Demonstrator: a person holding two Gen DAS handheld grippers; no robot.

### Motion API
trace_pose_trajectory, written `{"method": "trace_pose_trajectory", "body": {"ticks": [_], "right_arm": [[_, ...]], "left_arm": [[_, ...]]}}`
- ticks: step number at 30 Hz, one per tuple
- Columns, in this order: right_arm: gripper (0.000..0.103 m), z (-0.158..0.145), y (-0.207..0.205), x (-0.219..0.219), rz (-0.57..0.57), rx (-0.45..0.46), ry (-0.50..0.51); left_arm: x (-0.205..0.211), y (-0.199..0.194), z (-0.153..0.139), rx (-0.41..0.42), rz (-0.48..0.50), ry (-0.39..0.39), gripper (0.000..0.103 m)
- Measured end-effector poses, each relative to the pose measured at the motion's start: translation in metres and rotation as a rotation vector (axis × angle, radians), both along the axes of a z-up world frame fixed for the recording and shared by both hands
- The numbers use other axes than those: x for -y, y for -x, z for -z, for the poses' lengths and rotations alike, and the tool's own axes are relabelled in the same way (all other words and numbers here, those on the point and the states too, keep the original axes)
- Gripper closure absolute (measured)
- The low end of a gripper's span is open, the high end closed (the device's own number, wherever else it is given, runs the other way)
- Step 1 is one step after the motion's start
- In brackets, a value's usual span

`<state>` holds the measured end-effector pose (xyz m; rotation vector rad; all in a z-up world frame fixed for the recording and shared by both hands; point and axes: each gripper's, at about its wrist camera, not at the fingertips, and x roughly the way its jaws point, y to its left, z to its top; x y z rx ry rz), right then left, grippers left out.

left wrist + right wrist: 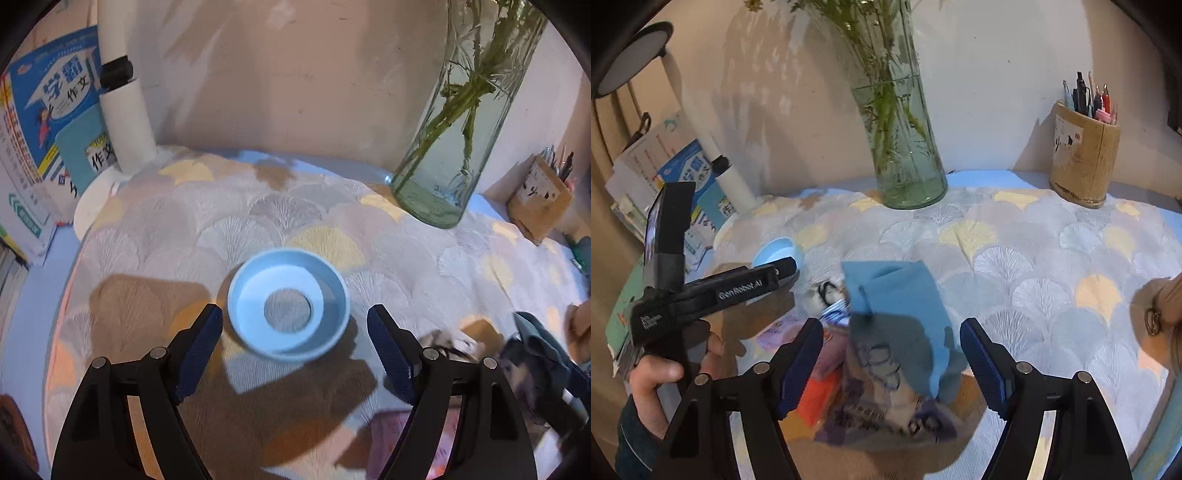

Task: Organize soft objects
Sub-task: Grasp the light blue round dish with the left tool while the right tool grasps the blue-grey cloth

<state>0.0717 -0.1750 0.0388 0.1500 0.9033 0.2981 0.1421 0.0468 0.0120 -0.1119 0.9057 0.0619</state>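
Note:
A light-blue round dish (288,302) sits on the fan-patterned cloth (221,221), just beyond my left gripper (295,314), which is open with nothing between its pads. My right gripper (891,326) is open over a heap of soft things. On top of the heap lies a folded blue cloth (897,295), with a patterned fabric (886,398) under it and orange (820,395) and pink (827,354) pieces to its left. The blue cloth lies between the jaws, but the pads do not press on it. In the right wrist view a hand holds the left gripper (779,269) beside the dish (777,253).
A glass vase with green stems (905,147) stands at the back by the wall. A wooden pen holder (1082,158) is at the back right. Books (44,129) and a white lamp post (125,110) stand at the left. A tan object (1156,310) lies at the right edge.

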Motion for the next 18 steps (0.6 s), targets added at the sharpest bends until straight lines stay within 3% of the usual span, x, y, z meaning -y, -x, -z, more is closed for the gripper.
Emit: {"method": "trace_pose_trajectory", "body": {"ticks": [1, 4, 7, 11, 18], "right_arm": [[0.057, 0.000, -0.002, 0.002, -0.002, 0.003, -0.019], [0.075, -0.002, 0.000, 0.012, -0.017, 0.048, -0.101], [0.090, -0.005, 0.002, 0.014, -0.015, 0.074, -0.099], [0.094, -0.014, 0.009, 0.022, -0.003, 0.120, -0.126], [0.095, -0.048, 0.040, 0.043, 0.039, 0.186, -0.144]], "left_arm": [[-0.001, -0.001, 0.002, 0.001, -0.002, -0.007, 0.037], [-0.003, 0.003, 0.002, 0.025, -0.002, -0.004, 0.041], [-0.008, 0.008, -0.005, 0.057, 0.000, 0.032, 0.047], [-0.009, 0.026, -0.021, 0.100, 0.024, 0.082, 0.047], [0.004, 0.087, -0.060, 0.203, 0.115, 0.099, 0.047]]}}
